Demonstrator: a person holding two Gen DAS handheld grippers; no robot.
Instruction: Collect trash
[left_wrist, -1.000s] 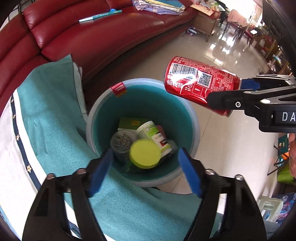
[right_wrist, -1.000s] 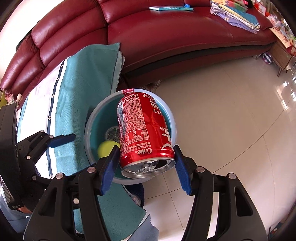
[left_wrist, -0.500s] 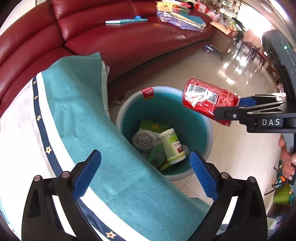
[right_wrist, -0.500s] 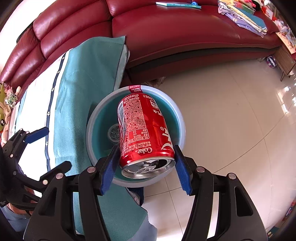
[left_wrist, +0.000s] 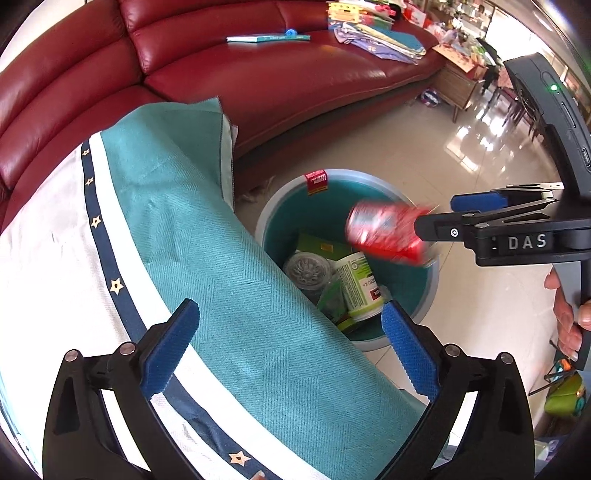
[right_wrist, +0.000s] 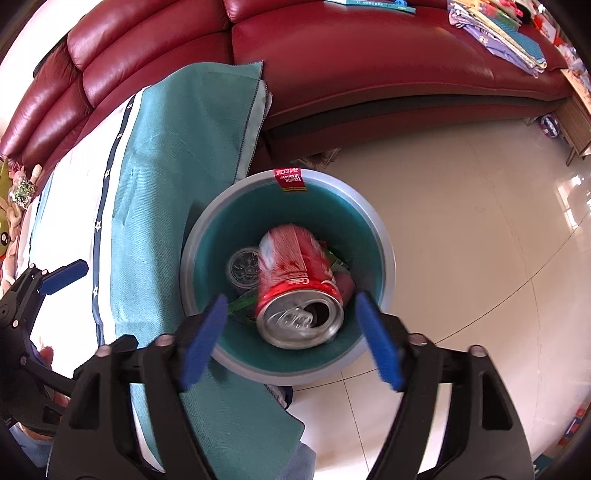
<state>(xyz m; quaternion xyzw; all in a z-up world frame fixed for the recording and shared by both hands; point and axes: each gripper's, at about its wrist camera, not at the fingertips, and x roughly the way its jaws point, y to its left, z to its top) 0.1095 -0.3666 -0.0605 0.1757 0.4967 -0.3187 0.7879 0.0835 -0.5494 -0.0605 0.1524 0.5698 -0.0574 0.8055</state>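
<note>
Now right gripper (right_wrist: 291, 339) jaws have just been opening, pads clear of the red can (right_wrist: 295, 288), which is blurred above the teal trash bin (right_wrist: 384, 254), while left gripper (left_wrist: 291, 354) hangs spread wide, empty, over the teal cloth (left_wrist: 229, 295).

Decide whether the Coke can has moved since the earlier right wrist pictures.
Yes. The Coke can has left the right claw, whose jaws have just opened, and dropped toward the teal bin.
</note>
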